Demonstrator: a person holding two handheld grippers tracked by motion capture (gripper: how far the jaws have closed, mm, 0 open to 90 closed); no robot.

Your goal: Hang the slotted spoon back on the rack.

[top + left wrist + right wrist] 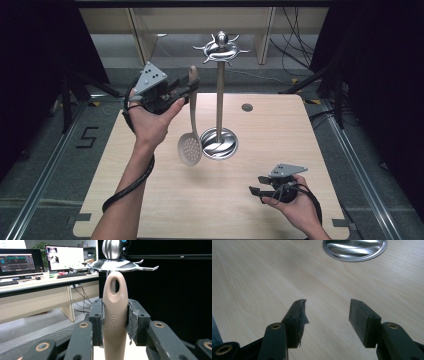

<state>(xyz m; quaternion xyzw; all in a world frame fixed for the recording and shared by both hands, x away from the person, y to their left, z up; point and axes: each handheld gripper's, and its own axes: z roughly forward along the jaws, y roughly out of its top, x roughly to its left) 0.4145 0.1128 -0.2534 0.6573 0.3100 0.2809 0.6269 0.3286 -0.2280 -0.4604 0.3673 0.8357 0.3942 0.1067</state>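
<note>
Overhead, a pale wood-grain table (280,135) is seen on a grey floor, with dark curtains to both sides and a light wooden desk frame beyond its far edge. A small round grommet (247,107) is set into the tabletop near that far edge.

Raised above the table's left part, the left gripper (190,86) is clenched on the upper handle of a beige slotted spoon (190,145), whose perforated bowl hangs below the jaws, just clear of the tabletop as far as can be told. In the left gripper view the handle (115,322) is pressed between both pads, and its hanging hole sits just in front of the hooked top of a steel utensil stand (117,263). The stand's round base (218,143) is found just beside the spoon's bowl.

Behind that gripper's left side, desks with lit monitors (66,256) are seen.

Low over the table's near right part, the right gripper (254,189) is held released, with bare wood between its jaws.
</note>
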